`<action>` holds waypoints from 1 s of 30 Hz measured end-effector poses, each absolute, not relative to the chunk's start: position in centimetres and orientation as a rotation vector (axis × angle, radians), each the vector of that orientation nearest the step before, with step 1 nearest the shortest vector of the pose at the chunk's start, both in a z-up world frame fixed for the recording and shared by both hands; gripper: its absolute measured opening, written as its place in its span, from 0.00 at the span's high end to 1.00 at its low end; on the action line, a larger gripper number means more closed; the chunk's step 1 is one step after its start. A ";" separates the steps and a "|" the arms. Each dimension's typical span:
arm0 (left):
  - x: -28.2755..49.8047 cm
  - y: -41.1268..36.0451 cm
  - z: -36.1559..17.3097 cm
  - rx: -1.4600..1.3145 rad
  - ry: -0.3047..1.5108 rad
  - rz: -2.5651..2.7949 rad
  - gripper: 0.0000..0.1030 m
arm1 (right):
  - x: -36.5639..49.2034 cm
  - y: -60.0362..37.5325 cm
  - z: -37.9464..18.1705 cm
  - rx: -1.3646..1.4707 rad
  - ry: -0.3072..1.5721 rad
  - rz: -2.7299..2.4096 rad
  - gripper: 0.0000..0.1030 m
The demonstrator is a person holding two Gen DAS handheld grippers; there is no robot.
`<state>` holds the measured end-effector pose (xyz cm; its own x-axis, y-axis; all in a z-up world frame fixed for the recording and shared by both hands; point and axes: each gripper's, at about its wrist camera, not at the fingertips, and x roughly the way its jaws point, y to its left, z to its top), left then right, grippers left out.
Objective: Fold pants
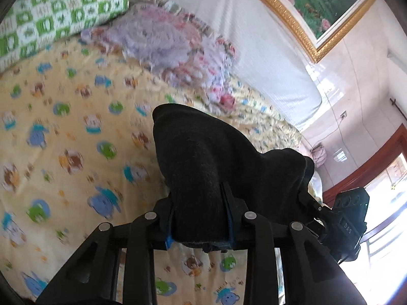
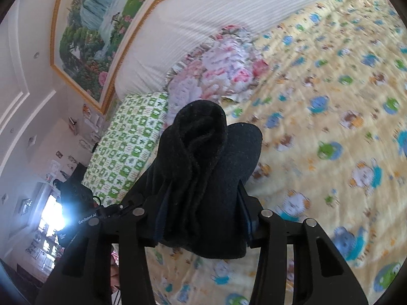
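Pinching a thick bunch of dark fabric, the left gripper (image 1: 201, 203) holds the pants (image 1: 208, 162) at the lower middle of its frame, raised above the yellow cartoon-print bedsheet (image 1: 76, 132). The right gripper (image 2: 201, 203) likewise clamps a rolled fold of the same dark cloth at the centre of its view. A floral pillow (image 1: 165, 40) and a green checked pillow (image 1: 58, 12) lie against the white headboard (image 1: 254, 38), beneath a gold-framed painting (image 1: 318, 2).

Bedsheet (image 1: 63, 132) print motion-blurred; pants (image 2: 203, 178) hide gripper fingertips.
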<state>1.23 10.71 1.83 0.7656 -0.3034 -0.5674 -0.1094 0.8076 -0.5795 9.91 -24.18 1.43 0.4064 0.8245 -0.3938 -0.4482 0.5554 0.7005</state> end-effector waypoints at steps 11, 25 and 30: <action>3.4 15.4 3.0 -0.638 0.646 -0.040 0.71 | 14.0 -18.9 3.2 0.509 0.784 0.943 0.53; 7.8 17.9 2.4 -0.587 0.650 0.032 0.71 | 19.5 -14.4 2.6 0.476 0.824 0.971 0.53; 9.1 18.4 0.8 -0.587 0.689 0.043 0.71 | 21.2 -13.6 1.4 0.468 0.864 0.949 0.51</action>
